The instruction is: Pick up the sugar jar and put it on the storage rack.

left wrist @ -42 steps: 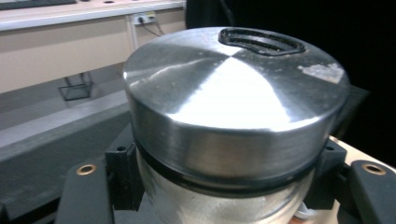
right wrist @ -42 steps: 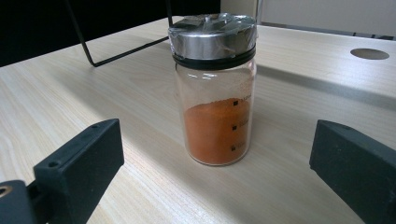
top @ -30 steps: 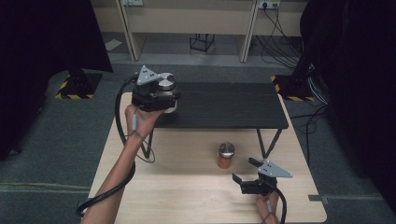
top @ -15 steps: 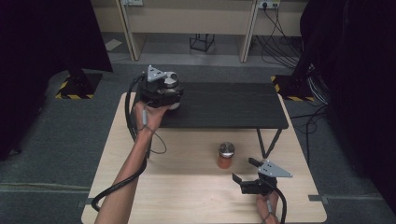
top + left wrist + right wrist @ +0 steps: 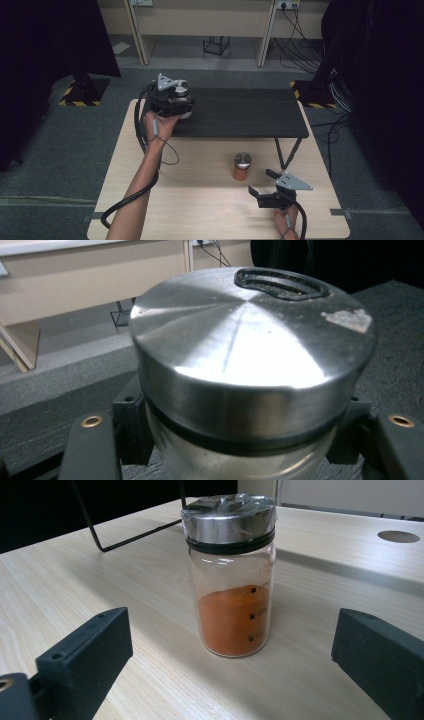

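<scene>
A steel-lidded jar (image 5: 250,385) sits clenched in the jaws of the left gripper (image 5: 172,100) over the near left corner of the black shelf (image 5: 240,112).

Well apart from that shelf, on the pale tabletop (image 5: 200,200) in front of it, stands a spice jar (image 5: 230,575) of orange powder; the right gripper (image 5: 270,187) waits just beside it, jaws released and spread wide to either side.

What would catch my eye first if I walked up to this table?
Probably the jar of orange powder standing alone on the pale wooden table, in front of the open right gripper. Then the left gripper, shut on a steel-lidded jar at the black raised shelf.
</scene>
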The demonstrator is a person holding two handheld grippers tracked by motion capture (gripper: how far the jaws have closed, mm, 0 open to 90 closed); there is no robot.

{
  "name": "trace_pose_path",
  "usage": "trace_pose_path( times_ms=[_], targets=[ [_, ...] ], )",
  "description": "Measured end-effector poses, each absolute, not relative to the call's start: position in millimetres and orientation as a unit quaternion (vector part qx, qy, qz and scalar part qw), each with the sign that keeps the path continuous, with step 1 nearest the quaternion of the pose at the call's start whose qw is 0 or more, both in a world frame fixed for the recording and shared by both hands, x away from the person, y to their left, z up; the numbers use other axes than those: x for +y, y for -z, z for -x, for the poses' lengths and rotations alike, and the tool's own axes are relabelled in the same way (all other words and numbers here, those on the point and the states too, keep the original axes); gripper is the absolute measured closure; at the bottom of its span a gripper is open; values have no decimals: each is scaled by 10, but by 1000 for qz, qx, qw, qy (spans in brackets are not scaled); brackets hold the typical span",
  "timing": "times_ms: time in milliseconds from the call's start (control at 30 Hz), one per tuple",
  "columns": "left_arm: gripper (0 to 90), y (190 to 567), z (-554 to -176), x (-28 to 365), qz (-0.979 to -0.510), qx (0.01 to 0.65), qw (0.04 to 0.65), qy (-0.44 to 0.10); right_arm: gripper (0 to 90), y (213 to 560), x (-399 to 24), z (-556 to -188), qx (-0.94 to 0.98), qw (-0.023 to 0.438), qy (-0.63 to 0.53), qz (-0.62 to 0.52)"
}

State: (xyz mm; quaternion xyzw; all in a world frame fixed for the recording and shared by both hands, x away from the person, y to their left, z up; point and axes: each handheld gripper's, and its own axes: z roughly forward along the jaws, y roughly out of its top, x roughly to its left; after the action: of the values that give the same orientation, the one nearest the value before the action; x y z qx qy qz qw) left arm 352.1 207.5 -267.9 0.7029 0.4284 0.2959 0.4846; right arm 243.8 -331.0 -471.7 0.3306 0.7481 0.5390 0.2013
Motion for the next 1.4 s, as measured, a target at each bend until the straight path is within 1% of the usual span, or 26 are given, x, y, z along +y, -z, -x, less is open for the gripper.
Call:
trace_pose_path(
  times_ms=[33,100,167,300,500,1000,1400],
  targets=[
    [298,2679,-3521,2075,-703,428,485,-296,30,4717,-3310,-2438,748,202,-539,-330],
    [193,2679,-3534,2080,-700,434,485,-293,30,4718,-3310,-2440,748,202,-539,-331],
    [135,2700,-3513,2098,-692,435,495,-295,30,4718,-3311,-2440,748,201,-539,-331],
    [66,2697,-3475,2118,-687,433,502,-297,30,4713,-3306,-2440,750,202,-537,-330],
    [0,2677,-3444,2141,-686,431,504,-298,30,4713,-3306,-2439,750,202,-537,-329],
    [0,2649,-3318,2241,-689,413,518,-292,30,4710,-3299,-2437,751,203,-536,-328],
    [1,2692,-3067,2331,-686,396,539,-289,30,4711,-3300,-2436,751,202,-536,-329]
  ],
)
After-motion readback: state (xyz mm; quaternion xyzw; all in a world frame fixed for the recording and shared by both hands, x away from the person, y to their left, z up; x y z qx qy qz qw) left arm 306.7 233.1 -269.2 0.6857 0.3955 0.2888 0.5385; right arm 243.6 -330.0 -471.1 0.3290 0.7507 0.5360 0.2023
